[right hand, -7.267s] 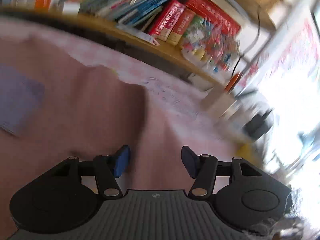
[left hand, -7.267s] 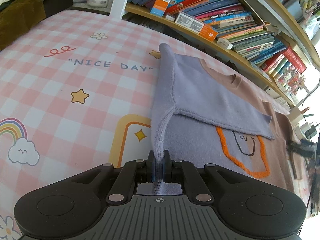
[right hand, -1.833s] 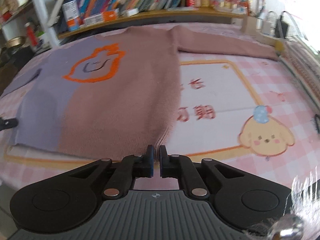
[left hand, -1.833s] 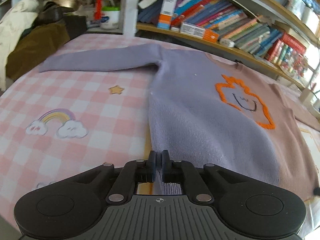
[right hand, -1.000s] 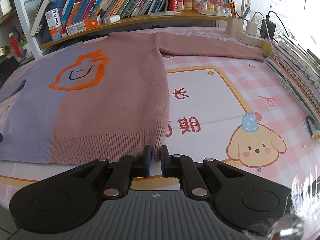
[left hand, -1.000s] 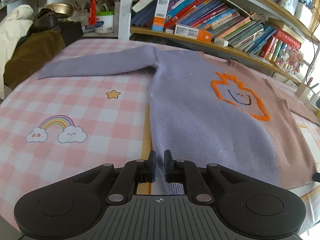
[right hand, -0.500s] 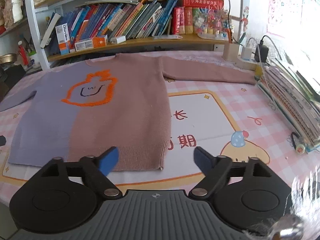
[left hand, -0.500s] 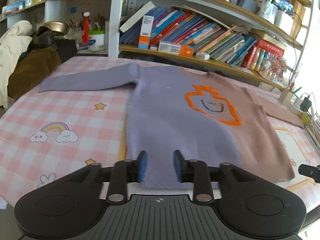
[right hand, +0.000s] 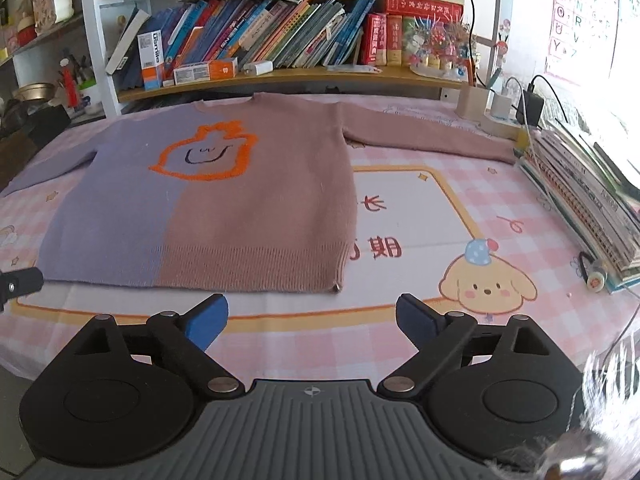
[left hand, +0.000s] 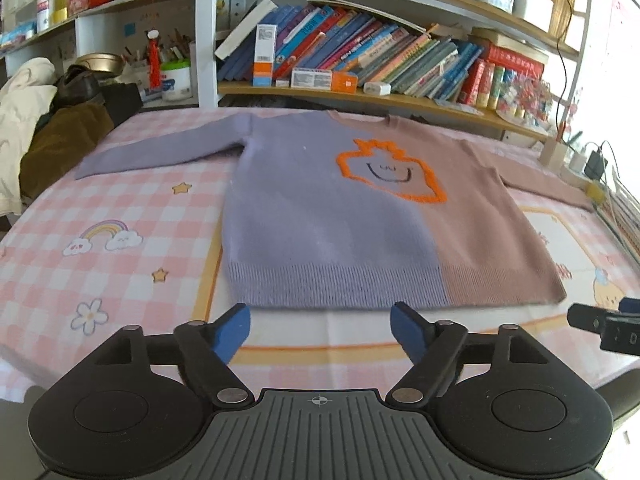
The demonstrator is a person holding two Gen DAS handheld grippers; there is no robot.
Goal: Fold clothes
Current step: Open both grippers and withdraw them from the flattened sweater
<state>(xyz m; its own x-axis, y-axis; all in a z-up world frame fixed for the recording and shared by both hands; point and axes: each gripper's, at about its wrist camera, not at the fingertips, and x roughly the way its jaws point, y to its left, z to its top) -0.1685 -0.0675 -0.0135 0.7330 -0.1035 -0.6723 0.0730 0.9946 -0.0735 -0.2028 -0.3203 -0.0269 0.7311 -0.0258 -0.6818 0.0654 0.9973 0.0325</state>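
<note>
Left gripper (left hand: 320, 330): blue fingers spread wide, just been opening, nothing between them. Right gripper (right hand: 311, 319): blue fingers spread wide too, just been opening a little more, nothing between them.

Straight ahead of both grippers: sweater (left hand: 360, 216), lying flat and face up on the pink checked tablecloth (left hand: 120, 216), not touching either one. Purple on the left half, brown on the right half, with an orange smiley shape (left hand: 390, 174) in the middle. Bottom hem closest to the fingers, just past the tips. Purple sleeve stretched out far ahead to the left, brown sleeve (right hand: 428, 140) far ahead to the right. Beyond the sweater: shelf of books (right hand: 280, 46). Off to the right of the right gripper: stack of notebooks (right hand: 588, 204).
</note>
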